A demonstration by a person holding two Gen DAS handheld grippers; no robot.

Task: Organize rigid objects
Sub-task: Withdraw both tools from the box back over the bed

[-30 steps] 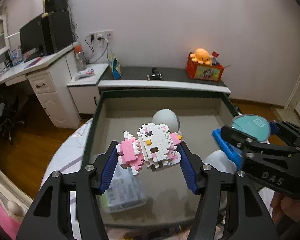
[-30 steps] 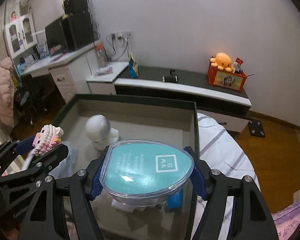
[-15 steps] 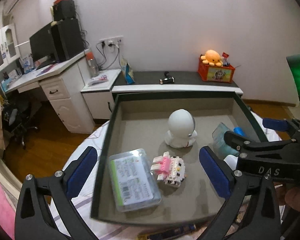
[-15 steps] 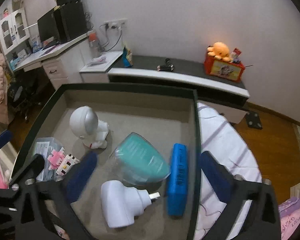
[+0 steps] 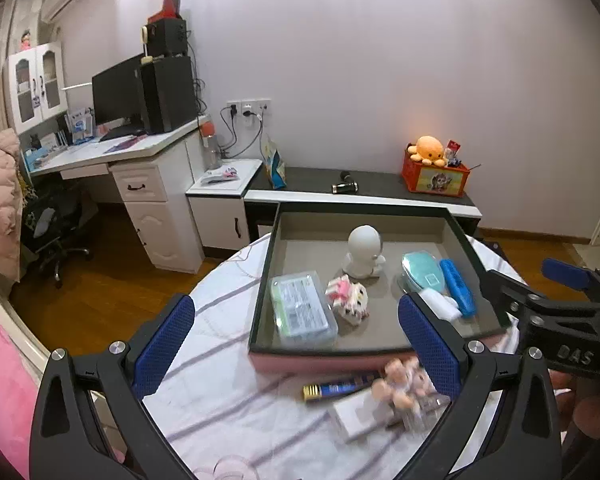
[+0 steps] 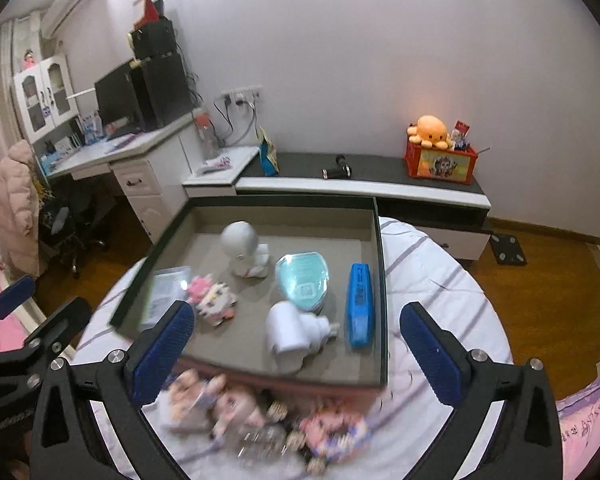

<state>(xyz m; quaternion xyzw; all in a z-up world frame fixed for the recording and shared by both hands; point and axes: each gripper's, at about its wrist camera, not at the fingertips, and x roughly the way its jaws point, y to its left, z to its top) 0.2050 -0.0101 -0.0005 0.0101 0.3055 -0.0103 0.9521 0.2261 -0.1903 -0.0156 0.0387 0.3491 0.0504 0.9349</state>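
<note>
With block figure (image 5: 347, 300) and teal case (image 6: 302, 277) lying in tray (image 5: 265, 280), both my jaws wide, empty — next: pick loose battery (image 5: 336, 388).

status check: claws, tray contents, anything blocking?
Left claw open, empty. Right claw open, empty. Brick figure and teal case lie in the tray. Blurred clutter on the table in front; nothing blocking.

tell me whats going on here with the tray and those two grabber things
A person is sorting small rigid items into the tray. Both grippers, left and right, have just opened and hold nothing. The block toy and teal container lie in the tray. More toys wait on the table in front of it.
</note>
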